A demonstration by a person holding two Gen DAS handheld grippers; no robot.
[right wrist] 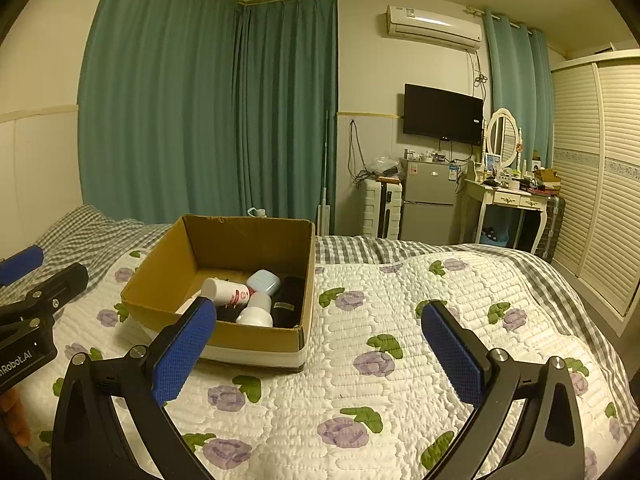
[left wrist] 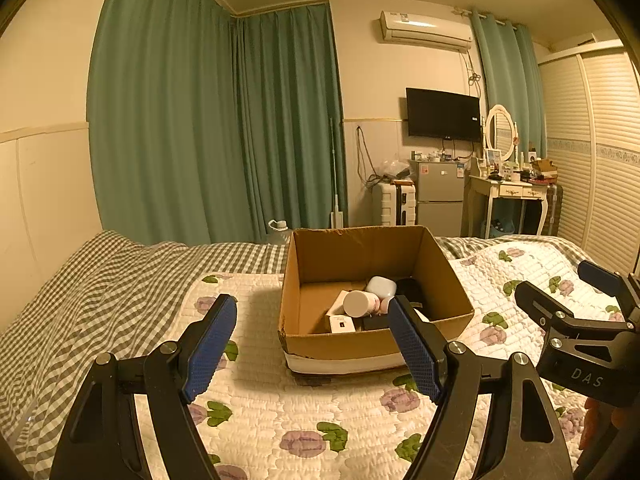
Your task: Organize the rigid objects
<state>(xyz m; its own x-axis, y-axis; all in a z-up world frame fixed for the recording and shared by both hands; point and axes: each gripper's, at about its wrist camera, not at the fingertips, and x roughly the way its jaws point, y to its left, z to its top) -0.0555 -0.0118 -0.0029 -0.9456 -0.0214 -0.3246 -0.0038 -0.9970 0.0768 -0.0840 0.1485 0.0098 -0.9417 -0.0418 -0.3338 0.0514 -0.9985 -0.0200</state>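
Hovering above the flowered quilt [right wrist: 400, 380], the left gripper [left wrist: 312, 344] and the right gripper [right wrist: 316, 344] are both held with jaws spread wide, and nothing is carried between the blue pads of either. No loose item is seen on the quilt near them.

Just beyond the fingertips the cardboard box [left wrist: 320, 344] is set on the bed, open at the top. Inside it several things are gathered: a white bottle with a red label [right wrist: 226, 292] lying on its side, a small white case [right wrist: 263, 281], a second white bottle [right wrist: 256, 312], a flat white carton [left wrist: 342, 323] and something black [right wrist: 290, 300] (its kind cannot be told).

Judged from this, the sorting seems far along, with the goods already boxed. The next move would call for either a search for anything left out of view, or a withdrawal of both tools.

Further off, green curtains [left wrist: 180, 120] and a wall television [left wrist: 442, 114] are seen.
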